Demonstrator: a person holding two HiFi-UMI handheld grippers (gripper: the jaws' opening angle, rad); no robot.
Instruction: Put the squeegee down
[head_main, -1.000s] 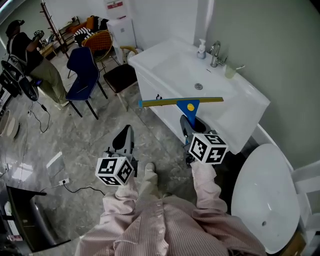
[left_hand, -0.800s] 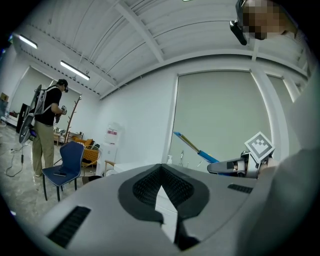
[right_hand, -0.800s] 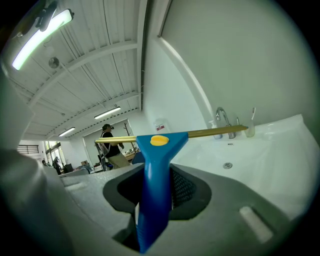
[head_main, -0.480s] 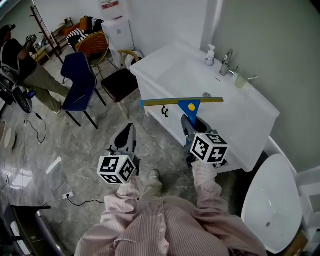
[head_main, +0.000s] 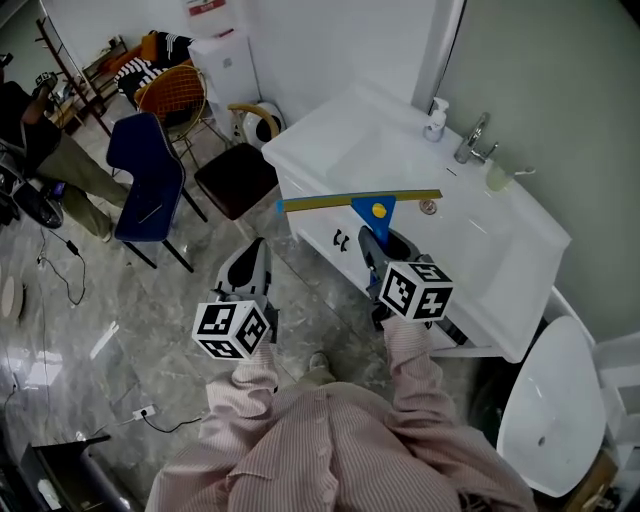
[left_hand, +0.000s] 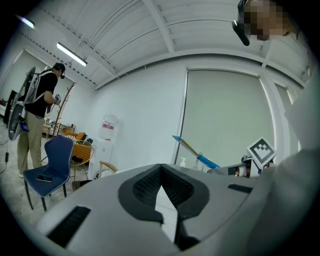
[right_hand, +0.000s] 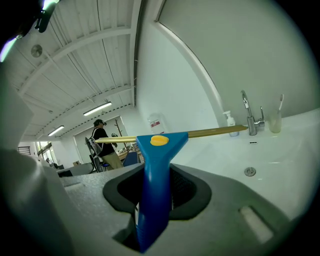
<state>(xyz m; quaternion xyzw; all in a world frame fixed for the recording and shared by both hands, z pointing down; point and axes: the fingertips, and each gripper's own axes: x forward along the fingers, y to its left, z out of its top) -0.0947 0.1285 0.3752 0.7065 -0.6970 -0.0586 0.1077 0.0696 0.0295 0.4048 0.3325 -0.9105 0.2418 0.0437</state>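
Observation:
The squeegee (head_main: 377, 209) has a blue handle with a yellow knob and a long brass-coloured blade. It is held upright in front of the white vanity (head_main: 300, 150), blade level. My right gripper (head_main: 379, 243) is shut on its handle; in the right gripper view the handle (right_hand: 155, 180) stands between the pads (right_hand: 182, 187) and the blade crosses the view. My left gripper (head_main: 250, 263) hangs over the floor to the left, shut and with nothing in it (left_hand: 160, 172). From the left gripper view the squeegee (left_hand: 196, 154) shows at the right.
On the vanity top are a faucet (head_main: 472, 140), a soap bottle (head_main: 436, 120) and a cup with a toothbrush (head_main: 497, 177). A toilet (head_main: 550, 400) sits at lower right. A blue chair (head_main: 145, 175) and a dark-seated chair (head_main: 235, 172) stand left, a person (head_main: 40, 140) beyond.
Both grippers have travelled together across the room with the person, away from the toilet, which now looks smaller. The squeegee stays gripped the same way.

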